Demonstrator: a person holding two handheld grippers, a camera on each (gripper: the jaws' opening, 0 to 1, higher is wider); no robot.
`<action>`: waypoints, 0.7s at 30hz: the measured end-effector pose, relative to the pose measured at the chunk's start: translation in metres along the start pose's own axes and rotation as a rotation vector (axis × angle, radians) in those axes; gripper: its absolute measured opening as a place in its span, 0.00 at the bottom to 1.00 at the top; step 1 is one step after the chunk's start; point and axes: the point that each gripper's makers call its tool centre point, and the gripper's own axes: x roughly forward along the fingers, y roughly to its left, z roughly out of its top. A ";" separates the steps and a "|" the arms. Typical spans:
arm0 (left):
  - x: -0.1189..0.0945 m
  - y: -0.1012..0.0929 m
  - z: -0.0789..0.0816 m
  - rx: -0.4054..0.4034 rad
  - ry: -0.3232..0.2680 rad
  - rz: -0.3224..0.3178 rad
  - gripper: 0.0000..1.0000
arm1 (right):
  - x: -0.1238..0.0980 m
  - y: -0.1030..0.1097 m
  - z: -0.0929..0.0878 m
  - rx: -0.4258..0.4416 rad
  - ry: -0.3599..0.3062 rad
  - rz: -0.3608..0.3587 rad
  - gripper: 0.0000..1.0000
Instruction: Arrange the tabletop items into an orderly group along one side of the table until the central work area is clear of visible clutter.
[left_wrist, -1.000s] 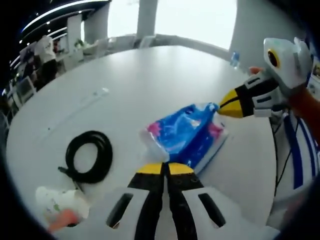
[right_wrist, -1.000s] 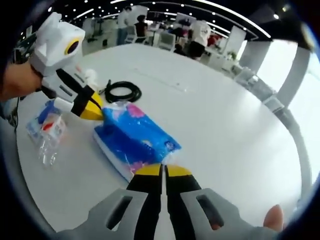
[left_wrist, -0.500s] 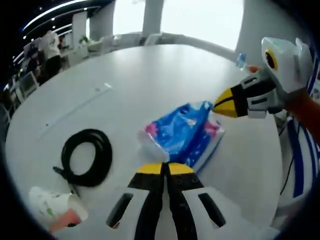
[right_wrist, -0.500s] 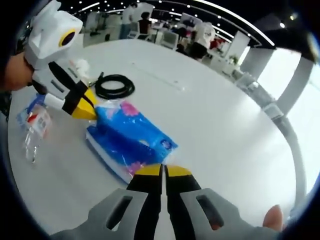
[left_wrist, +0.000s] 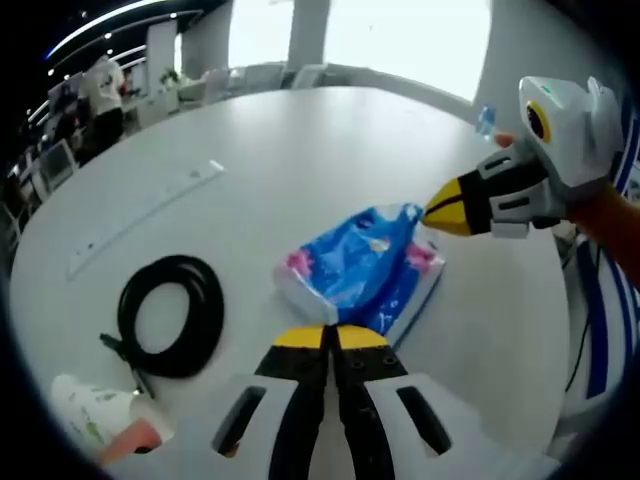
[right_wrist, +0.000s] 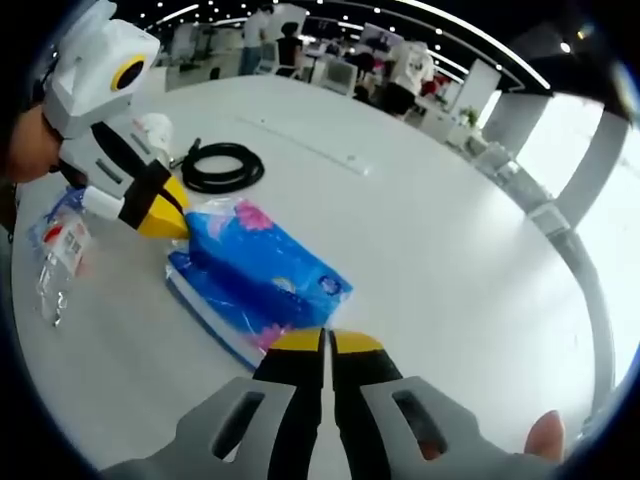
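Fingers on our left gripper (left_wrist: 335, 340) sit pressed together, their yellow tips at the near end of the blue tissue pack (left_wrist: 362, 268), apparently pinching its plastic wrap. In the left gripper view the pack lies on the white counter (left_wrist: 300, 150), and our right gripper (left_wrist: 440, 212) reaches in from the right with its yellow tips together on the pack's far end. A coiled black cable (left_wrist: 170, 315) lies to the left of the pack, well apart from it, and a paper cup (left_wrist: 95, 425) on its side rests nearer us, just beside the cable's plug end. A small bottle (left_wrist: 484, 120) stands at the far edge of the counter.

In the right gripper view our right gripper's (right_wrist: 325, 345) fingers are likewise together on the near end of the tissue pack (right_wrist: 262, 275). Our left gripper (right_wrist: 165, 222) comes in from the left, tips on the opposite end of the pack. Beyond it lie the black cable (right_wrist: 222, 165) and the cup (right_wrist: 155, 128). A crumpled clear plastic wrapper (right_wrist: 55, 250) with a red label lies left of the pack. People (right_wrist: 405, 75) stand at desks in the background.
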 end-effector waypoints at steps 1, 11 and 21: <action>0.000 0.000 -0.001 -0.003 0.005 -0.002 0.00 | 0.001 0.000 0.000 -0.001 0.000 0.001 0.03; 0.003 0.000 -0.003 -0.007 0.015 0.000 0.03 | 0.002 0.001 -0.003 0.022 0.007 0.003 0.04; 0.009 -0.004 -0.001 -0.004 0.015 -0.010 0.05 | 0.002 -0.002 -0.008 0.037 0.015 -0.002 0.06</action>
